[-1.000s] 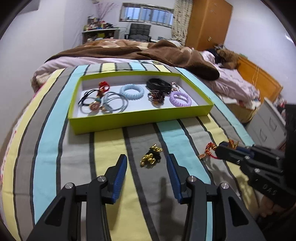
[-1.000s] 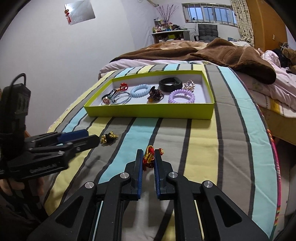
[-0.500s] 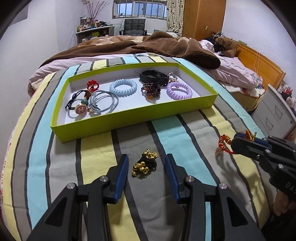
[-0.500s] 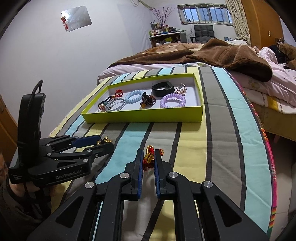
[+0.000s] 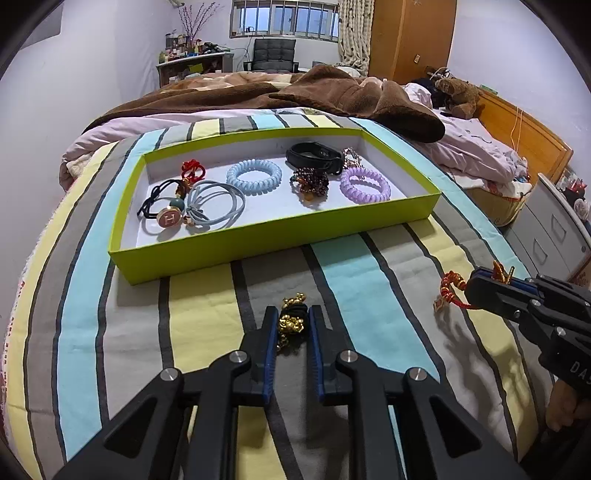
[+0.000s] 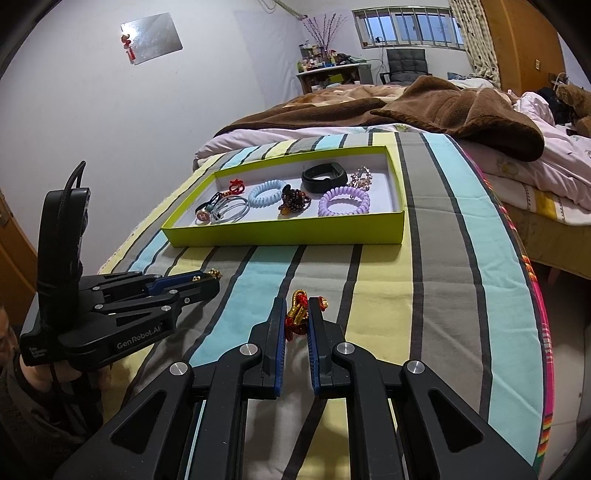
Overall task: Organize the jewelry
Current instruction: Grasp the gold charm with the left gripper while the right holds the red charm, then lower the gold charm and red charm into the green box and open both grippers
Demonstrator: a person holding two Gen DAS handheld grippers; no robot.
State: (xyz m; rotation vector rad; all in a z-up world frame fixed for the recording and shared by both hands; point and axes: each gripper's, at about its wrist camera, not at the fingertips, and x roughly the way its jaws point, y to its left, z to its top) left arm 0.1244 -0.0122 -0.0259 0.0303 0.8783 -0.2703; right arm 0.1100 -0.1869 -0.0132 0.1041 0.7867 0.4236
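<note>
Two pieces are left — left claw [image 5: 291, 326] pinches the gold-and-black bracelet [image 5: 292, 320], right claw [image 6: 296, 317] pinches the red-and-gold bracelet [image 6: 297, 310] — tray [image 5: 258, 240] holds the rest.

— What lay around the striped bedspread [image 5: 362, 291]?

— A brown blanket [image 5: 332, 96] was heaped just beyond the bedspread's far end, over pale pink bedding [image 5: 476, 151]. A teddy bear [image 5: 458, 98] sat further right of the bedspread, against an orange headboard [image 5: 524, 136].

— And behind it?

— Well beyond the bedspread stood a cluttered desk [image 6: 332, 68], a dark chair [image 6: 406, 62] beneath a barred window [image 6: 410, 29], and a wooden wardrobe [image 5: 410, 37]. On the wall left of the bedspread hung a shiny sheet [image 6: 151, 38].
</note>
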